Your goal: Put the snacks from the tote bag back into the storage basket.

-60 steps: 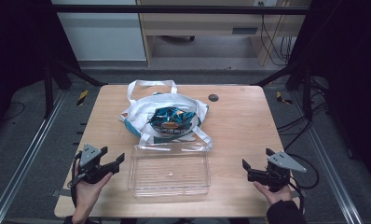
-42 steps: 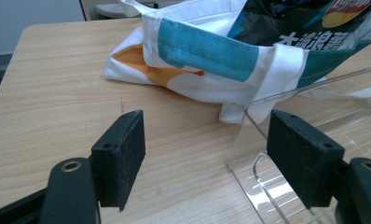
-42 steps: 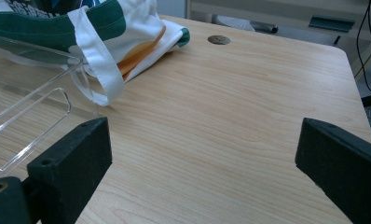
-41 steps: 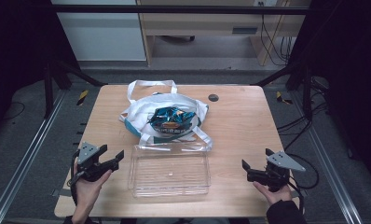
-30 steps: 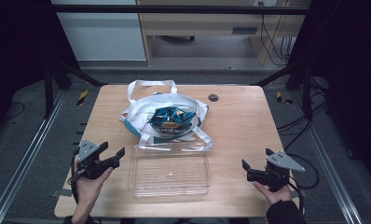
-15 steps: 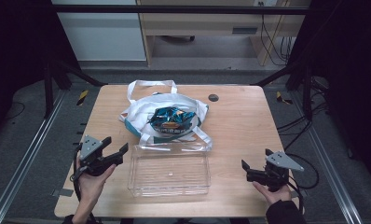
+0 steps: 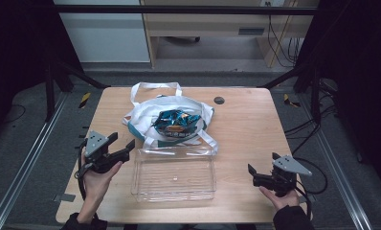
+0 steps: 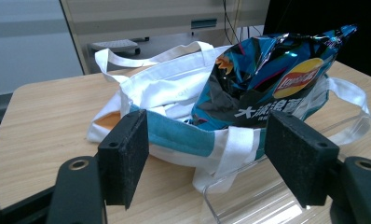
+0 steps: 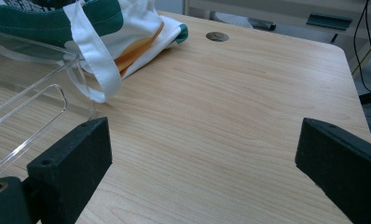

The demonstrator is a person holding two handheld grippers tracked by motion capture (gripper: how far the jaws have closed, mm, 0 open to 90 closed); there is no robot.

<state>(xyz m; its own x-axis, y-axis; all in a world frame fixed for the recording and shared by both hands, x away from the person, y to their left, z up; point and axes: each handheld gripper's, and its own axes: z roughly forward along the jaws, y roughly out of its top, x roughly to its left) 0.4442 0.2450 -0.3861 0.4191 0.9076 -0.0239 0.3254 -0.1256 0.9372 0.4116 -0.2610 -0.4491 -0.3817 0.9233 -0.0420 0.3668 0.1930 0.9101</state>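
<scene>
Change since earlier: my left claw (image 7: 123,144) has edged forward and up toward the bag; the right claw (image 7: 250,173) has barely shifted.
High view: the white tote bag (image 7: 145,114) lies on the counter (image 7: 246,124) with the chip packet (image 7: 175,122) resting in its mouth. The clear tray (image 7: 174,174) sits just in front, touching the bag's near edge. Left claw is spread and apart from the tray's left corner; right claw hovers near the counter's right edge, well apart from everything.
Left gripper view: jaws are wide apart and hold nothing, framing the chip packet (image 8: 272,79) and the tote bag (image 8: 160,88).
Right gripper view: jaws are spread over bare counter (image 9: 230,116); a bag strap (image 9: 92,56) drapes over the tray's rim (image 9: 30,51).
Progress: I judge nothing is done yet; the packet is to be gripped, lifted out and probably set in the tray.
Surface and room: pale wood with a round grommet (image 7: 219,100); dark frame rails, cables and a desk beyond.
</scene>
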